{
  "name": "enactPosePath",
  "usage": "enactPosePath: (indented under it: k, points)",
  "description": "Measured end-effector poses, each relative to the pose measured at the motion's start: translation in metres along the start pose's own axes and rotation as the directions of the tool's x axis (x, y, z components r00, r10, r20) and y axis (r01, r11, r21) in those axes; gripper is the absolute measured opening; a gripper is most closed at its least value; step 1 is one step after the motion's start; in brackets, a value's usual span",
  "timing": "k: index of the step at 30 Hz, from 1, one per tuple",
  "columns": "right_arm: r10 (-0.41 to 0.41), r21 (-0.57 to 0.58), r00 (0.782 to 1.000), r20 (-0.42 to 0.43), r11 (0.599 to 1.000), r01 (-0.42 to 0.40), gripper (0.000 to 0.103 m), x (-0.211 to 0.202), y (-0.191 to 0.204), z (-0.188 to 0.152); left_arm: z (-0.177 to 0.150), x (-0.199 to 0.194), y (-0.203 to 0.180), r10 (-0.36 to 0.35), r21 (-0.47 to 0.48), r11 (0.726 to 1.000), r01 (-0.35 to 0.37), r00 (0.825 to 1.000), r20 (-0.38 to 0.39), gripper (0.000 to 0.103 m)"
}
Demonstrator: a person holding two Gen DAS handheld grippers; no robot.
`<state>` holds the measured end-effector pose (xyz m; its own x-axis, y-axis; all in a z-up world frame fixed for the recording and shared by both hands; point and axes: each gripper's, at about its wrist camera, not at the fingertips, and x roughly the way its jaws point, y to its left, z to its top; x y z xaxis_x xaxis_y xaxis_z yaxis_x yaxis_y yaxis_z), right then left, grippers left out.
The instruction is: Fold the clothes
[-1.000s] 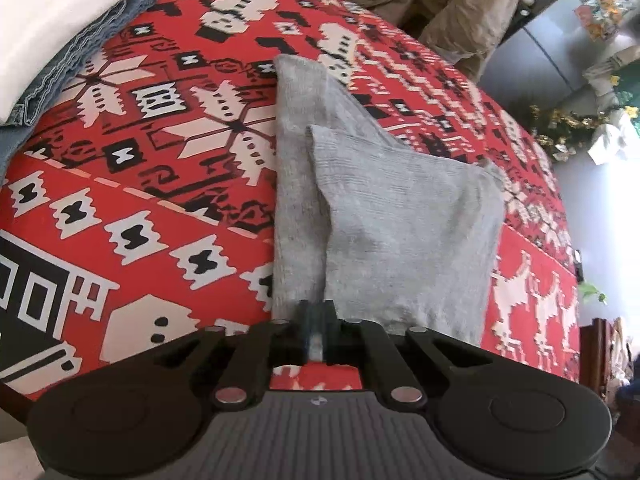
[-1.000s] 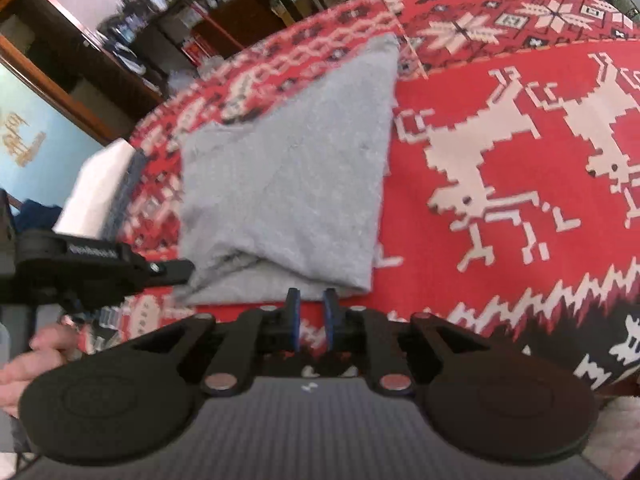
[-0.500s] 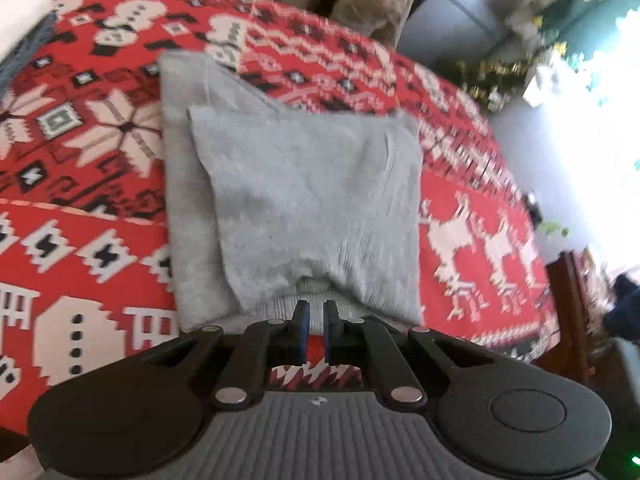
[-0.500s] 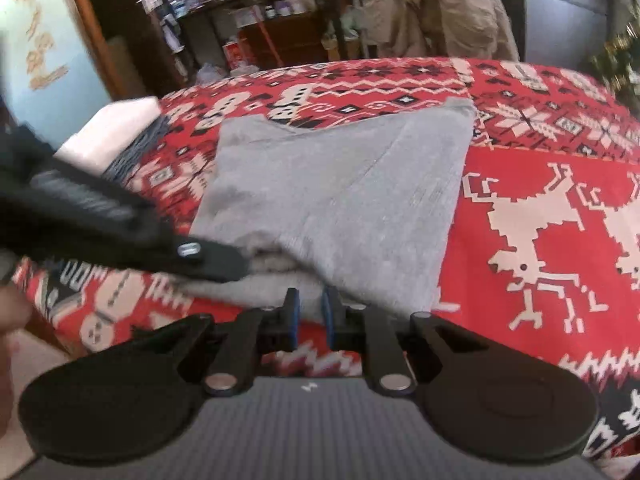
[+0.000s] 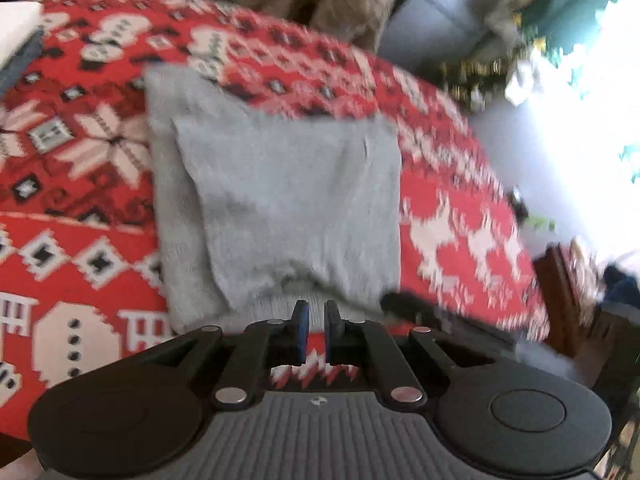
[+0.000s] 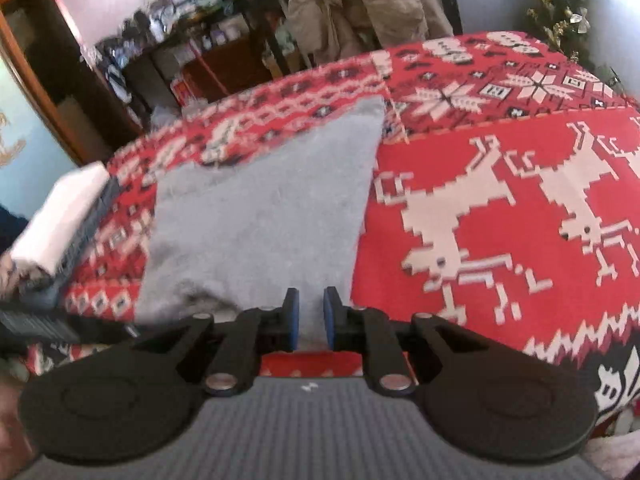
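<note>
A grey garment (image 5: 288, 200) lies folded flat on the red patterned tablecloth (image 5: 80, 200), a smaller top layer over a longer bottom layer. My left gripper (image 5: 316, 320) hovers at its near hem, shut to a thin slit, with no cloth pinched. In the right wrist view the same garment (image 6: 264, 232) runs up to a point. My right gripper (image 6: 308, 312) sits over its near right corner with a narrow gap between the pads, and cloth shows behind it, not clamped. The right gripper's dark blurred finger (image 5: 420, 312) shows at the hem's right end.
A folded white and blue stack (image 6: 60, 220) lies on the tablecloth's (image 6: 480, 200) left side, also seen as a stack (image 5: 16, 28) at the far left. A beige jacket (image 6: 360, 4) hangs behind the table. Cluttered shelves (image 6: 180, 40) stand at the back left.
The left view has swung from the garment's left edge to the middle of its near hem. The left gripper that crossed the right view has dropped to its lower left edge. The garment has stayed flat.
</note>
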<state>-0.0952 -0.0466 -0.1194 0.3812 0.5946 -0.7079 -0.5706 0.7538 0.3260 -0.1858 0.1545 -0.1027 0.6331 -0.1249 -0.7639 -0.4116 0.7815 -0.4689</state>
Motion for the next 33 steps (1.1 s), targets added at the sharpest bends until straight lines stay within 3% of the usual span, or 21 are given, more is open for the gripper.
enactPosePath:
  k: [3, 5, 7, 10, 11, 14, 18, 28, 33]
  points:
    - [0.015, -0.034, 1.000, 0.006, 0.999, -0.015, 0.016, -0.010, 0.003, -0.002, 0.009, -0.006, 0.011, 0.048, -0.063, 0.997, -0.045, 0.998, 0.050, 0.006]
    - [0.039, -0.020, 0.997, 0.060, 0.999, -0.038, 0.018, -0.019, 0.000, 0.007, 0.021, -0.005, 0.011, 0.099, -0.060, 0.994, -0.095, 0.992, 0.082, 0.006]
    - [0.023, -0.014, 0.994, 0.110, 1.000, -0.021, 0.025, -0.020, -0.004, 0.021, 0.035, 0.000, 0.008, 0.142, -0.039, 0.990, -0.139, 0.983, 0.118, 0.006]
    - [-0.020, -0.020, 0.986, 0.163, 1.000, 0.023, 0.026, -0.006, -0.014, 0.052, 0.059, 0.013, 0.009, 0.152, -0.032, 0.988, -0.149, 0.974, 0.167, 0.008]
    - [-0.032, -0.023, 0.985, 0.171, 0.999, 0.037, 0.025, 0.000, -0.017, 0.063, 0.067, 0.019, 0.009, 0.143, -0.028, 0.990, -0.140, 0.977, 0.160, 0.008]
    - [-0.044, -0.004, 0.988, 0.150, 0.999, 0.045, 0.008, 0.027, -0.029, 0.093, 0.088, 0.036, 0.013, 0.103, -0.026, 0.995, -0.100, 0.987, 0.127, 0.008]
    - [-0.040, 0.018, 0.994, 0.098, 0.999, 0.038, 0.001, 0.070, -0.042, 0.120, 0.098, 0.053, 0.018, 0.119, -0.048, 0.992, -0.115, 0.987, 0.104, 0.008]
    - [-0.063, 0.072, 0.994, 0.088, 0.996, 0.057, 0.000, 0.124, -0.056, 0.142, 0.094, 0.061, 0.023, 0.134, -0.081, 0.989, -0.127, 0.987, 0.088, 0.008]
    - [-0.063, 0.137, 0.989, 0.131, 0.990, 0.045, 0.001, 0.108, -0.065, 0.146, 0.095, 0.059, 0.029, 0.121, -0.107, 0.988, -0.112, 0.990, 0.079, 0.008]
